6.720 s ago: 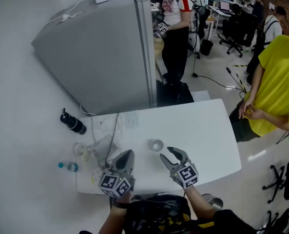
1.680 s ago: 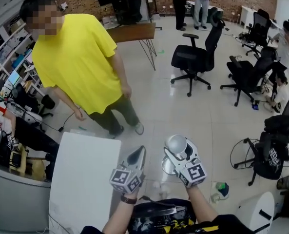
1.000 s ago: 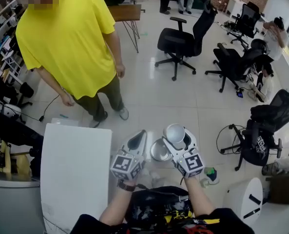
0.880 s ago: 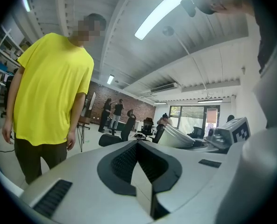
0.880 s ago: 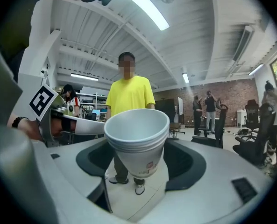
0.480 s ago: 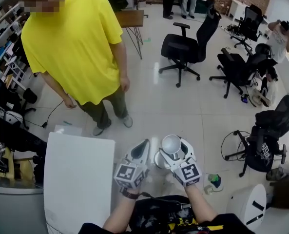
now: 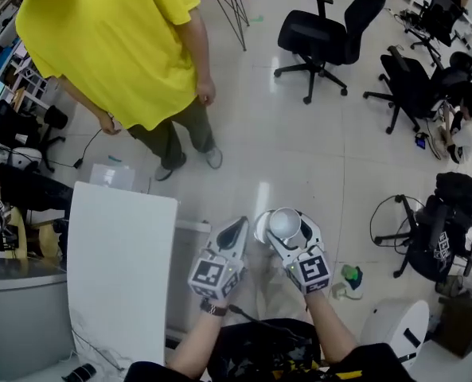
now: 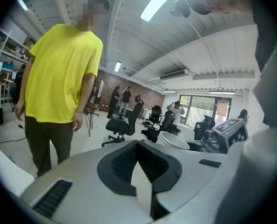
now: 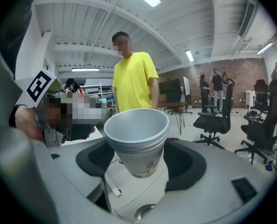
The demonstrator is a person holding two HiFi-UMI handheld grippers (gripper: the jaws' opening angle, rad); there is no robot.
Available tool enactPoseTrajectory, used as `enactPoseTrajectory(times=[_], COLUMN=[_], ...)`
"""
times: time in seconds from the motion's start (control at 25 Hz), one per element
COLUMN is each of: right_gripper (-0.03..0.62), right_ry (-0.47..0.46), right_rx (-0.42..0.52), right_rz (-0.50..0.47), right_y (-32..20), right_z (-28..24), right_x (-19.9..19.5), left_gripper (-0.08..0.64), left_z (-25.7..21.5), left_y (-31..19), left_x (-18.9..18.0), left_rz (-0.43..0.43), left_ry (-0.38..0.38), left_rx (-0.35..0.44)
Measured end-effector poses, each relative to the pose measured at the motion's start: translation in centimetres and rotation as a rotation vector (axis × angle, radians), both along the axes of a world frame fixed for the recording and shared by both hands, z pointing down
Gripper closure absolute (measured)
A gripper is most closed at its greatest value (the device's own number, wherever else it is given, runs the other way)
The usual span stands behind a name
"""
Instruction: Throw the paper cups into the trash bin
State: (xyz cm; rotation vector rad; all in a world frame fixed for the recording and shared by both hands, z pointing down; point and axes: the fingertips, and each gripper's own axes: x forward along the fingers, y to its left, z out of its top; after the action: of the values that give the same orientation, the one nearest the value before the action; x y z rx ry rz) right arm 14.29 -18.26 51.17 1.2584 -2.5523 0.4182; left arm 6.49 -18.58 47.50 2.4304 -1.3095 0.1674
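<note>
A nested stack of white paper cups (image 7: 285, 223) stands upright between the jaws of my right gripper (image 7: 287, 231), which is shut on it. In the right gripper view the paper cups (image 9: 137, 136) fill the middle, with the black pads of the right gripper (image 9: 139, 160) against their sides. A small metal trash bin (image 9: 145, 213) shows its round rim on the floor just below the cups. In the head view the trash bin (image 7: 259, 229) peeks out left of the cups. My left gripper (image 7: 232, 233) hangs beside it, shut and holding nothing. The left gripper (image 8: 140, 160) sees the cups (image 8: 172, 140) to its right.
A person in a yellow shirt (image 7: 116, 46) stands on the tiled floor ahead to the left. A white table (image 7: 116, 277) lies at my left. Black office chairs (image 7: 323, 34) stand farther off, and another chair (image 7: 438, 229) with cables is at the right.
Both grippers have sunk toward the floor, the right one still holding the cups. The cups now cover most of the metal bin, which showed beside them earlier.
</note>
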Motion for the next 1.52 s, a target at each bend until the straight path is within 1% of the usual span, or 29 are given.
enactPoseTrajectory(times=[0.12,0.32,0.48,0.64,0.76,0.84,0.96,1.08,1.2,1.36,1.52], right_gripper=[0.253,0.253,0.253,0.253,0.253,0.253,0.253,0.253,0.253,0.253,0.253], right_ry=[0.001,0.005,0.013,0.033,0.055,0.058,0.056,0.051,0.050,0.065,0.098], right_rx=[-0.058,-0.153,-0.209,-0.259,-0.292,-0.338,-0.403,-0.453,-0.493,-0.560,-0.671], right_rz=[-0.022,-0.026,-0.004,0.010,0.014,0.025,0.038,0.048,0.050,0.029,-0.027], right_y=[0.0,-0.3,-2.4,-3.3,-3.9,-2.9,-1.0,-0.6,-0.2,0.8,2.0], right_z=[4.2,11.3,18.6,26.0,33.3,38.3,44.4,49.5,54.1,60.1,65.9], right_x=[0.6,0.2,1.2,1.4,1.4,1.6,1.7,1.8,1.3,0.5,0.3], left_gripper=[0.557,0.557,0.557,0.557,0.557,0.557,0.557,0.557,0.557,0.557,0.557], left_z=[3.2,9.6,15.6,22.0,28.7,33.0,38.4,42.9,46.3,49.6,51.7], left_y=[0.0,-0.6,-3.2,-3.8,-3.9,-2.7,-0.6,-0.2,0.0,0.1,0.1], left_x=[0.6,0.8,1.2,2.0,2.6,3.4,4.5,4.8,4.6,4.0,3.3], left_rz=[-0.025,-0.030,-0.035,0.018,0.050,0.084,0.141,0.152,0.153,0.146,0.116], left_ry=[-0.008,-0.024,-0.019,-0.002,-0.020,-0.042,-0.067,-0.070,-0.059,-0.053,-0.050], left_rx=[-0.047,-0.149,-0.194,-0.253,-0.294,-0.337,-0.392,-0.424,-0.452,-0.470,-0.483])
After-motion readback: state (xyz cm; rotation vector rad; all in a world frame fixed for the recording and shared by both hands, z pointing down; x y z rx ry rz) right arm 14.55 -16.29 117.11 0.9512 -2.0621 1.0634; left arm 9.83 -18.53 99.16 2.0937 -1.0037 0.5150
